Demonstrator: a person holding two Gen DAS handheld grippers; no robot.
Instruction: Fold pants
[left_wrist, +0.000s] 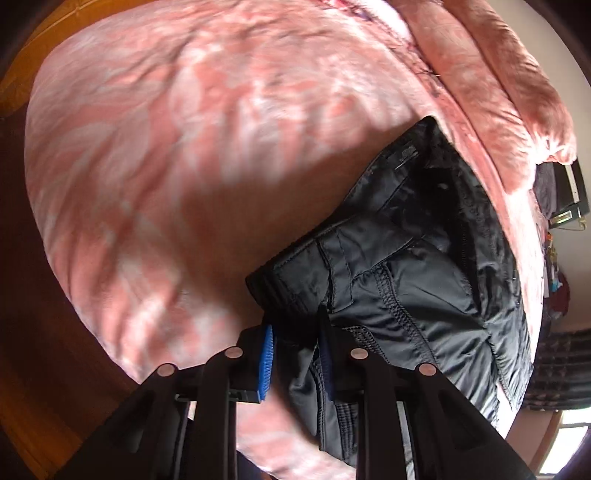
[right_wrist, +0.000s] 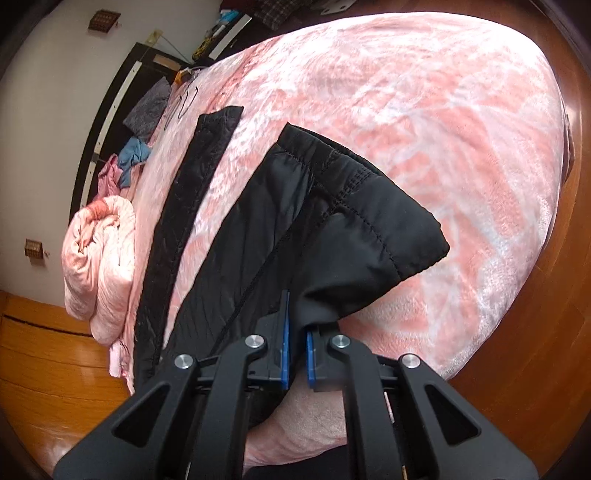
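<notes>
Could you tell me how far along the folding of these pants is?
Early stage. Done: the black quilted pants are spread on the pink fleece blanket. In hand: the left claw grips the waistband, and the right claw pinches one leg's cuff end, raised off the blanket. Left: the other leg lies apart, so no finished fold shows; the legs need stacking, then folding.

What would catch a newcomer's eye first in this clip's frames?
The black pants sprawl across the pink blanket that covers the bed. Both tongs pinch them, the left tongs at the waistband, the right tongs near a raised leg. A rolled pink quilt lies at the bed's edge.
</notes>
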